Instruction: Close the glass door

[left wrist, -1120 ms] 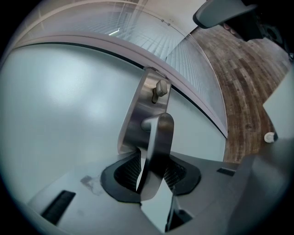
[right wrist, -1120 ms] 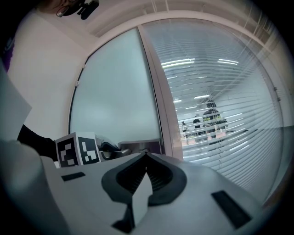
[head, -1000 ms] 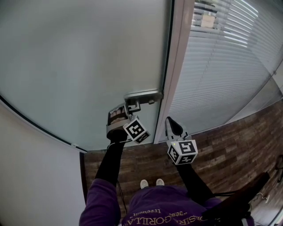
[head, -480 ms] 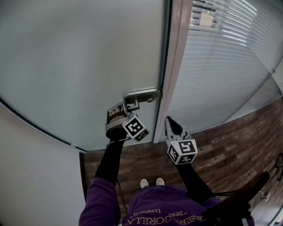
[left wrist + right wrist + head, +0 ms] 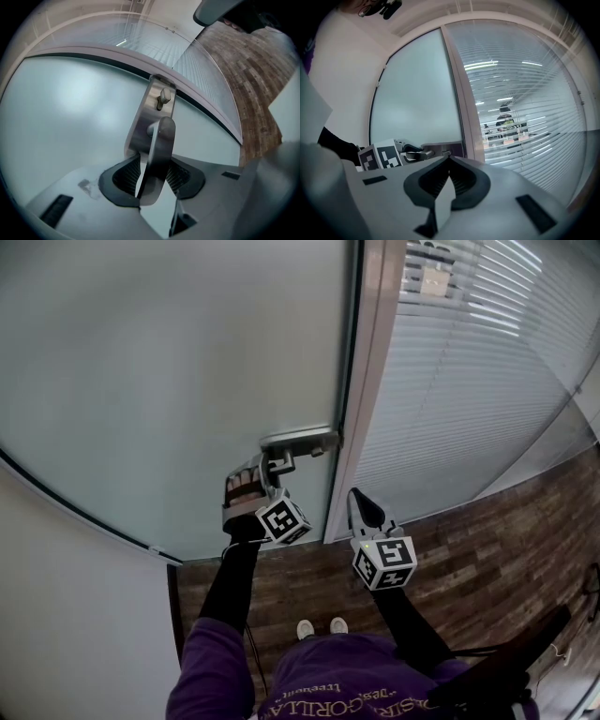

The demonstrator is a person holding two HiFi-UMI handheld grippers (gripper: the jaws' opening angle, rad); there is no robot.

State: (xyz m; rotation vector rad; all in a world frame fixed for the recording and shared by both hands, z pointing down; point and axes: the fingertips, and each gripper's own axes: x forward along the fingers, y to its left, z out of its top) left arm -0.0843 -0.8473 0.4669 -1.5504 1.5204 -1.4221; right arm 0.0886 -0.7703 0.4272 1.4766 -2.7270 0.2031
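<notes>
The left gripper's pads (image 5: 123,174) sit on either side of the steel lever handle (image 5: 158,150), pinching it. Only the left gripper view shows this, and the thumb-turn (image 5: 162,97) on the lock plate above. In the head view the hand and marker cube (image 5: 281,519) cover the grip. The right gripper (image 5: 449,161) has its jaws pressed together on nothing; its view looks through the blinds (image 5: 525,108) into a lit room. The frosted glass door (image 5: 169,381) lies with its edge along the pale frame (image 5: 370,381). Both black-sleeved forearms reach forward, the right gripper low beside the frame.
</notes>
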